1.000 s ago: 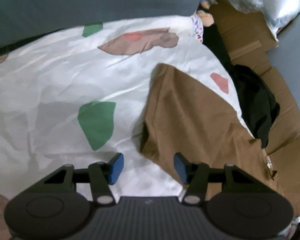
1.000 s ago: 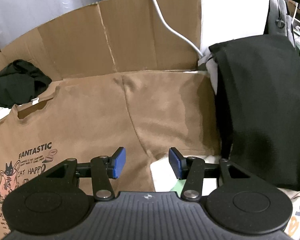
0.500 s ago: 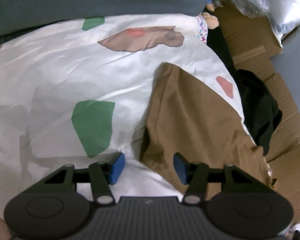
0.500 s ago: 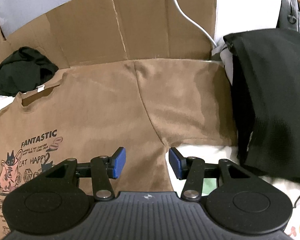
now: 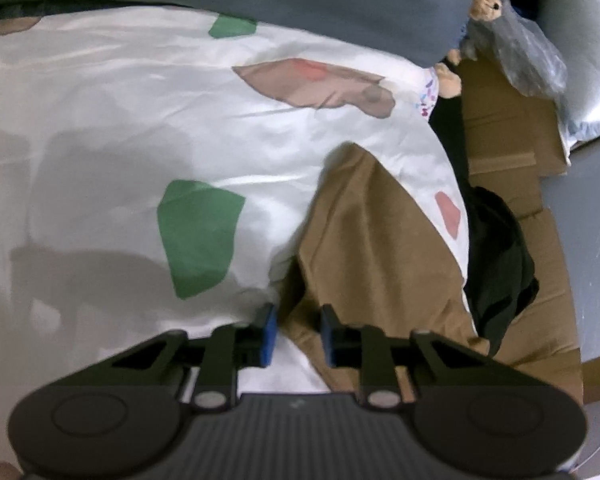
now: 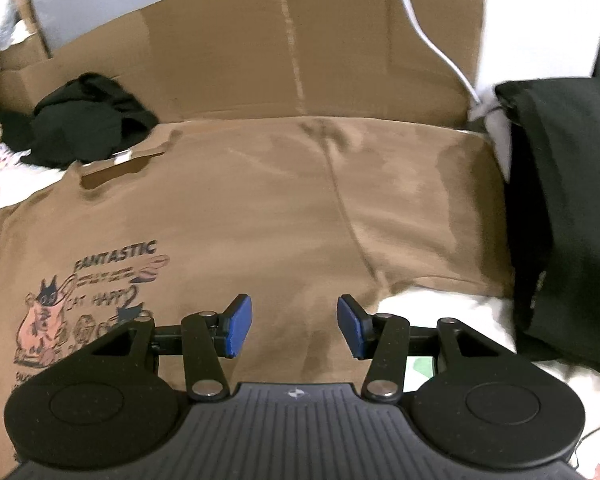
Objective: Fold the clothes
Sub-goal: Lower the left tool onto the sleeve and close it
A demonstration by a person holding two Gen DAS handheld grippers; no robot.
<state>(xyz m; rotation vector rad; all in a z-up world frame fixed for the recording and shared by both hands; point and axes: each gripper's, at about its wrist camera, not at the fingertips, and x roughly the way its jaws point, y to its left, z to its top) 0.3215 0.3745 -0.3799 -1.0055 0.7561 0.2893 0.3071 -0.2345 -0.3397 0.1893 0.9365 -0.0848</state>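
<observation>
Surface: white bedsheet (image 5: 112, 128) with green, pink and tan patches, spread wide; dark grey bedding along the top of the left wrist view.
Backdrop: flattened cardboard (image 6: 300, 52) standing behind the bed, white cable (image 6: 432, 40) hanging across it.
Task garment: brown T-shirt (image 6: 260, 208) lying flat, print side up, on the sheet.
Long axis: neck opening (image 6: 120, 164) toward the cardboard at upper left in the right wrist view, body running down toward the lower left edge; "FANTASTIC" print (image 6: 112, 260) readable from the camera side.
Sleeves: one spread toward the right, ending beside the black folded cloth (image 6: 572, 208); the other (image 5: 364, 224) lying out over the sheet, cuff pointing up the left wrist view.
Left gripper (image 5: 296, 334): jaws narrow and closing, underarm edge of the shirt between the blue pads.
Right gripper (image 6: 294, 326): jaws half apart, hovering over the shirt at the underarm seam, nothing gripped.
Elsewhere: crumpled black garment (image 6: 88, 124) just beyond the collar; small teddy bear (image 5: 486, 2) at the far corner.
</observation>
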